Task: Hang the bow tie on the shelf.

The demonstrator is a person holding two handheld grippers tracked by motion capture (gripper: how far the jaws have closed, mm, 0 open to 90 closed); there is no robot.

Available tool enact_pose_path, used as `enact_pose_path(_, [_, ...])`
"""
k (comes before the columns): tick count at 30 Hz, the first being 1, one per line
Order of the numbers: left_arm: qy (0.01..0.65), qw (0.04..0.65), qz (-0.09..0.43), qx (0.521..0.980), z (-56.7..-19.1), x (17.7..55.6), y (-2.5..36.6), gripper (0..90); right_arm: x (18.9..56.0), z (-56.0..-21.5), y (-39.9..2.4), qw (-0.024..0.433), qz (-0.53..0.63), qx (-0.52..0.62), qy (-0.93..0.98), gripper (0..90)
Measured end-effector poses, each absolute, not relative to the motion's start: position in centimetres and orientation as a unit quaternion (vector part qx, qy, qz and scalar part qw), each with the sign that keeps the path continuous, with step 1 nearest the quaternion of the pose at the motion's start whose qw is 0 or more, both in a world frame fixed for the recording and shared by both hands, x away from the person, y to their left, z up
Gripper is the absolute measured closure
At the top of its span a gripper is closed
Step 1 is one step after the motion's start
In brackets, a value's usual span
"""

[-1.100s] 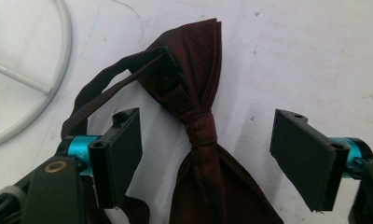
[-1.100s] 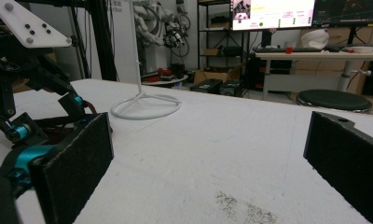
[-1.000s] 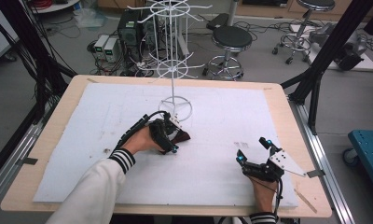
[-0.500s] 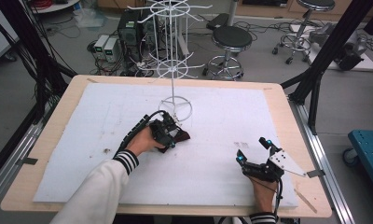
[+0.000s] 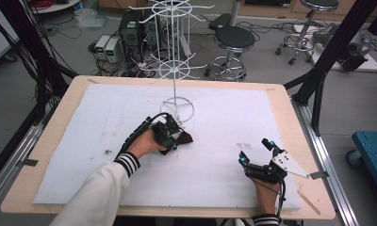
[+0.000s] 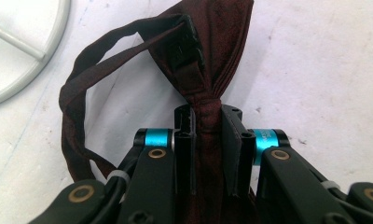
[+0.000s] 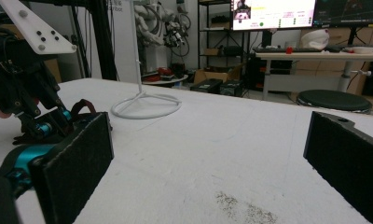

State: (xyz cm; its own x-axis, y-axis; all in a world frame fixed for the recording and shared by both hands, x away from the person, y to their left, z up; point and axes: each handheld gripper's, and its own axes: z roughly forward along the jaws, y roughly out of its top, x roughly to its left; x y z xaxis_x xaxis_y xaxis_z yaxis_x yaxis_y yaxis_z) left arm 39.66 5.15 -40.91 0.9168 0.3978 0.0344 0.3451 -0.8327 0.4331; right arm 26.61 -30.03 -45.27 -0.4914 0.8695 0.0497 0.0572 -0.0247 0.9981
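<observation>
since 1.0 s ago the left gripper (image 5: 171, 136) has crept slightly toward the wire rack (image 5: 176, 70), fingers clenched on the knot of the dark red bow tie (image 6: 212, 56); likely a grasp settling before lift. tie lies flat on the counter (image 5: 215, 117) beside the rack base, long axis running along the fingers, strap looping left. right gripper (image 5: 257, 153) rests released, well apart.

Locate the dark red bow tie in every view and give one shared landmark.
High view: bow tie left of centre, under the left gripper.
Left gripper view: centre, pinched at its knot.
Right gripper view: far left.
Landmark: white rack's ring base.
</observation>
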Motion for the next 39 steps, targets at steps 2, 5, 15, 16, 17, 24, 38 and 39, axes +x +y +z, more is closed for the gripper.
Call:
enact_pose_path(2, [0.191, 0.218, 0.064, 0.955, -40.7, 39.5, 5.2, 76.2, 26.7, -45.3, -30.1, 0.336, 0.608, 0.376, 0.613, 0.7])
enact_pose_path(5, [0.193, 0.236, 0.069, 0.95, -40.3, 39.3, 5.4, 76.2, 26.7, -45.3, -30.1, 0.336, 0.608, 0.376, 0.613, 0.7])
enact_pose_path(15, [0.202, 0.288, 0.082, 0.932, -38.3, 38.6, 7.3, 76.2, 26.7, -45.3, -30.1, 0.336, 0.608, 0.376, 0.613, 0.7])
enact_pose_path(16, [0.202, 0.292, 0.082, 0.931, -38.1, 38.5, 7.5, 76.2, 26.7, -45.3, -30.1, 0.336, 0.608, 0.376, 0.613, 0.7])
enact_pose_path(17, [0.201, 0.296, 0.085, 0.93, -37.9, 38.4, 7.7, 76.2, 26.6, -45.3, -30.1, 0.336, 0.608, 0.377, 0.613, 0.7])
enact_pose_path(24, [0.208, 0.347, 0.095, 0.91, -36.2, 37.4, 10.0, 76.2, 26.6, -45.3, -30.0, 0.334, 0.608, 0.378, 0.613, 0.7])
enact_pose_path(38, [0.229, 0.419, 0.116, 0.871, -33.6, 36.0, 13.9, 76.2, 26.6, -45.3, -30.0, 0.337, 0.606, 0.376, 0.614, 0.7])
enact_pose_path(39, [0.231, 0.426, 0.118, 0.867, -33.4, 35.9, 14.2, 76.2, 26.6, -45.3, -30.0, 0.337, 0.606, 0.376, 0.614, 0.7])
